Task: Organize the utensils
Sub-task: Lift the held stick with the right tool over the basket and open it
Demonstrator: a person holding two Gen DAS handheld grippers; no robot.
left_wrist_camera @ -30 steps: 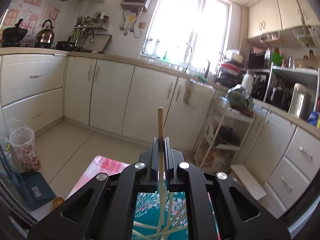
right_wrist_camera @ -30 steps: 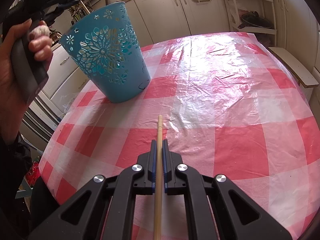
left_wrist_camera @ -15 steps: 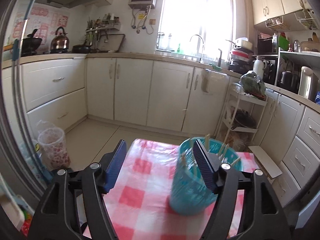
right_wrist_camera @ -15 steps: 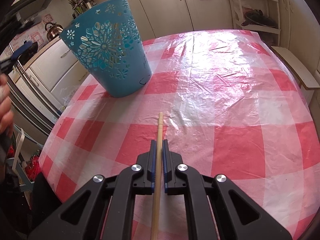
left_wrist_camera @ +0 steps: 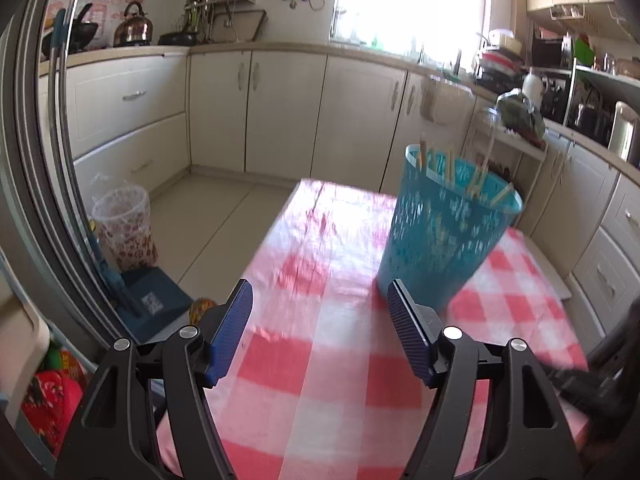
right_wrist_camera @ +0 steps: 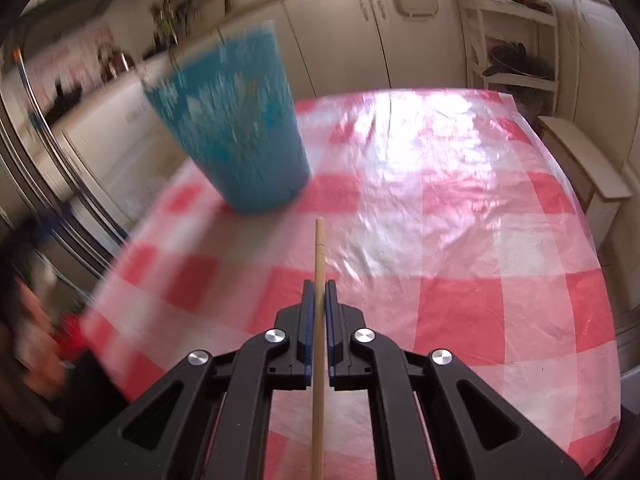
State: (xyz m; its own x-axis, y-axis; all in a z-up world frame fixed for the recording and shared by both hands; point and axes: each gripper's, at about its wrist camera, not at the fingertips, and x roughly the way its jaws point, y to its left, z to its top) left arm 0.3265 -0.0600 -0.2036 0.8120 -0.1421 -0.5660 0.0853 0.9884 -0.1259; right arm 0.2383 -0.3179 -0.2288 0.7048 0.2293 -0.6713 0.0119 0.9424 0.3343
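A blue perforated basket stands on the red-and-white checked table, with several wooden chopsticks sticking out of its top. My left gripper hangs open over the near part of the table, left of and short of the basket, nothing between its pads. In the right wrist view the same basket sits at the far left, blurred. My right gripper is shut on a wooden chopstick that points up the table toward the basket's base.
The table drops off at its left edge toward a fridge door and a floor bin. Kitchen cabinets and a white shelf rack stand beyond. A blurred hand shows at the left in the right wrist view.
My left gripper let go of its chopstick over the basket, opened, and pulled back and down toward the near table. My right gripper rose slightly, still holding its chopstick.
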